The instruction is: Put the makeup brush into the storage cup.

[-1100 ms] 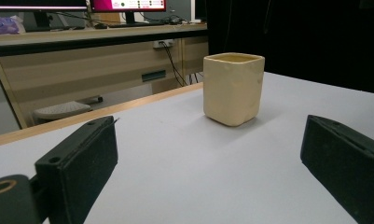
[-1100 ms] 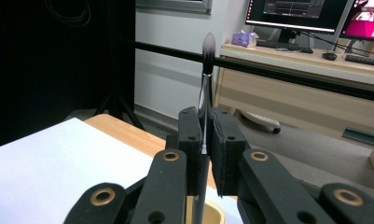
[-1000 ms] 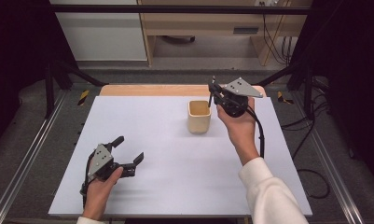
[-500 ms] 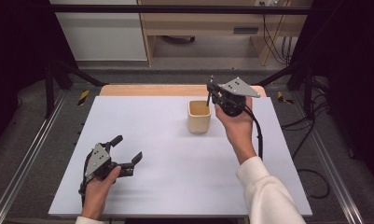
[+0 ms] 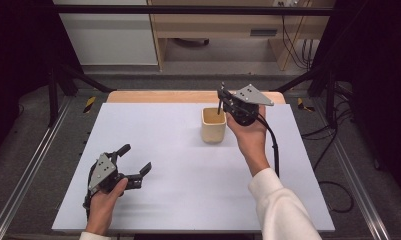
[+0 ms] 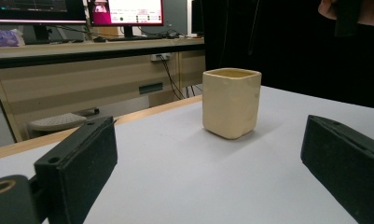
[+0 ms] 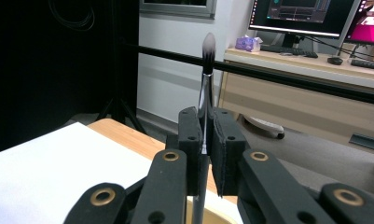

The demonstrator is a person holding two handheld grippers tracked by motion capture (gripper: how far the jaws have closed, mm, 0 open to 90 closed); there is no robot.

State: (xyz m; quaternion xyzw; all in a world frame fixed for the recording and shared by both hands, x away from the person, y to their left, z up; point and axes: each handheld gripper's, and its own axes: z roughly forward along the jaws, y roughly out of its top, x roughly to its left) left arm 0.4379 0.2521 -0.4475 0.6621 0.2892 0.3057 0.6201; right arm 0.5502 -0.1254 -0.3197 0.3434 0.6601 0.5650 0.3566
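Holding right gripper point(image 5: 221, 102) raised, brush point(image 7: 207, 79) upright over cup point(image 5: 213, 125).

Each gripper is a black mechanism with two flat, block-shaped black jaws carried on paired link bars. The right gripper point(image 7: 204, 140) shows brass-coloured pivot bushings at the link joints and small round screw holes in the jaw blocks. A grey three-cornered plate with small dark holes sits on top of the right gripper point(image 5: 222, 100) and of the left gripper point(image 5: 134, 161). A black cable trails from the right gripper along the forearm. The right arm wears a white long sleeve point(image 5: 283, 210).
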